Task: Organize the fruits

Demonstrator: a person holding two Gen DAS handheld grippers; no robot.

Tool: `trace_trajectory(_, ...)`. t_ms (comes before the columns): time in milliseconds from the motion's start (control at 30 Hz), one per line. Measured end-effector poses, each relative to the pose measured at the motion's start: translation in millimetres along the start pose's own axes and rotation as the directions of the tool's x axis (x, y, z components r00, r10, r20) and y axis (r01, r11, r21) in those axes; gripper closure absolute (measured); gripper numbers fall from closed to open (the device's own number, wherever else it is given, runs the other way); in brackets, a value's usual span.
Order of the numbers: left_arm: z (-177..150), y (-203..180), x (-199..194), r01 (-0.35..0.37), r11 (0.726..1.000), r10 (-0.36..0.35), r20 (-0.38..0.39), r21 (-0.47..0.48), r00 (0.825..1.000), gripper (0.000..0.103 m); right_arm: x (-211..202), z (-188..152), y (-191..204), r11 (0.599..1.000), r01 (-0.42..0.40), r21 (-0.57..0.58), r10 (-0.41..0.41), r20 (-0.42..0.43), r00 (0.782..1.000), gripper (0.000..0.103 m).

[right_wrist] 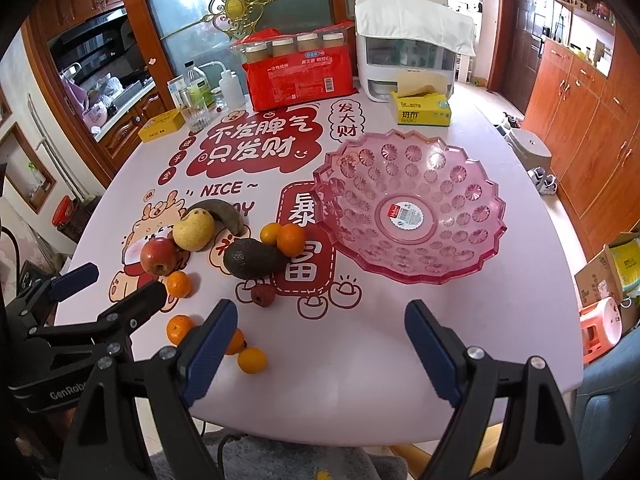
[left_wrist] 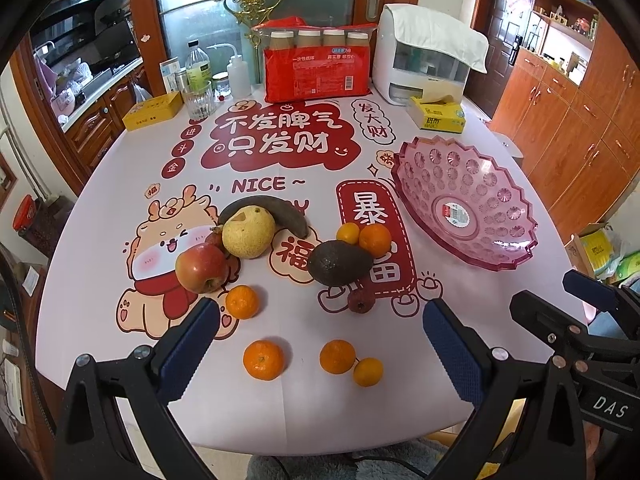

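Left wrist view shows me the fruits loose on the table (left_wrist: 400,392): an apple (left_wrist: 201,268) touching a pear (left_wrist: 248,231), a dark banana (left_wrist: 276,210) behind them, an avocado (left_wrist: 339,262) beside two tangerines (left_wrist: 375,239), and three more tangerines (left_wrist: 264,359) near the front edge. My left gripper (left_wrist: 320,348) gapes wide, holding nothing; my right gripper (right_wrist: 320,344) likewise, near the empty pink fruit bowl (right_wrist: 460,272).
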State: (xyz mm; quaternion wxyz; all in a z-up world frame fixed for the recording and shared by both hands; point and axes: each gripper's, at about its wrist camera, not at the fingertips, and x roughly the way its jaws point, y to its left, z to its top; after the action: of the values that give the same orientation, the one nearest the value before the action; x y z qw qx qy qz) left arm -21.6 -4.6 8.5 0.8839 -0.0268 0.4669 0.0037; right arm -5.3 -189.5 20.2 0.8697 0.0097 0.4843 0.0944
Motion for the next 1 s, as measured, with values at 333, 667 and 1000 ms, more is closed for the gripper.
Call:
trace_trajectory(333,-3,6,-4,-0.008,1.000,0.008,0.004,-0.011,1.000,0.002,-5,-3,8,1.000,-0.002,-0.023,0.002,0.013,1.000,0.016)
trace_trajectory(667,-5,13,-10,-0.019,1.000,0.019,0.012,-0.021,1.000,0.002,-8,-4,17,0.999,-0.010,-0.041,0.011,0.010,1.000,0.016)
trace_trajectory(1000,3,21,-16,-0.025,0.999,0.025,0.022,0.022,0.999,0.002,-12,-1,24,1.000,0.010,-0.020,-0.009,0.017,1.000,0.016)
